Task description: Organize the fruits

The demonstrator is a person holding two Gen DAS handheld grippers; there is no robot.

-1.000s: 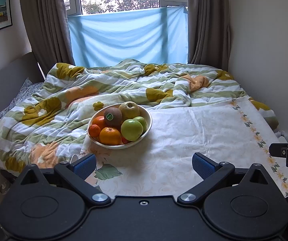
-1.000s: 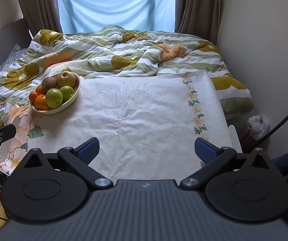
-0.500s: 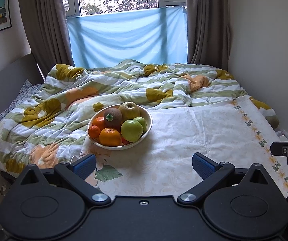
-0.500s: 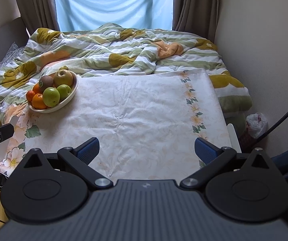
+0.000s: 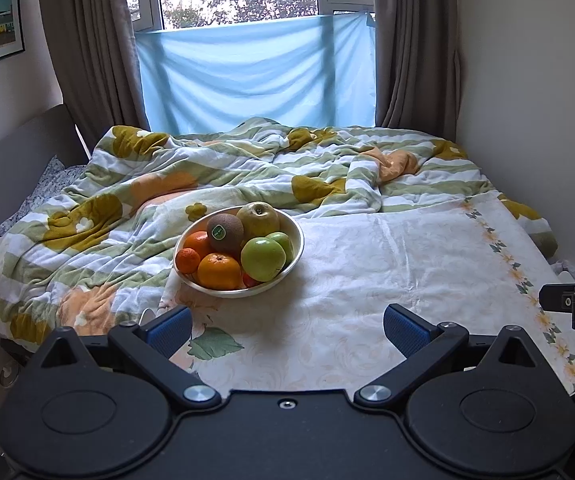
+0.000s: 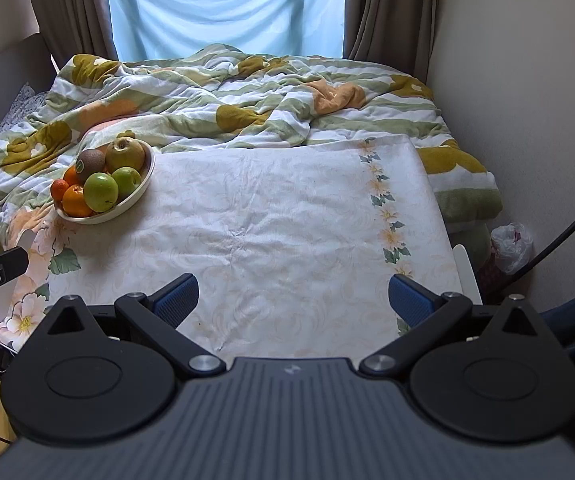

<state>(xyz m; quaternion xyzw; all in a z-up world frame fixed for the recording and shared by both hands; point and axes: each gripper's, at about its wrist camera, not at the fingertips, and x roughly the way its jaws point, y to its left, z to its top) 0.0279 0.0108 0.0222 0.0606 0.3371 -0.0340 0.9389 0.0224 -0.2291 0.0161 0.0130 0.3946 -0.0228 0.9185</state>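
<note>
A cream bowl (image 5: 296, 236) (image 6: 148, 174) piled with fruit sits on the left part of a white floral cloth (image 5: 407, 272) (image 6: 287, 216). In it lie a kiwi with a sticker (image 5: 225, 233), a yellowish apple (image 5: 258, 218), two green apples (image 5: 263, 259), oranges (image 5: 218, 271) and a small mandarin (image 5: 187, 260). My left gripper (image 5: 285, 330) is open and empty, short of the bowl and a little to its right. Farther right, over the cloth's near edge, my right gripper (image 6: 292, 298) also stands open and empty.
A rumpled green, white and yellow duvet (image 5: 247, 176) covers the bed behind and left of the cloth. Walls close in on the right (image 6: 527, 100). A plastic bag (image 6: 512, 246) lies on the floor at the right. Curtains and a blue sheet hang at the window (image 5: 255, 72).
Both grippers have edged forward and slightly up; the bowl sits a little lower and nearer in the views. Nothing was taken hold of or let go.
</note>
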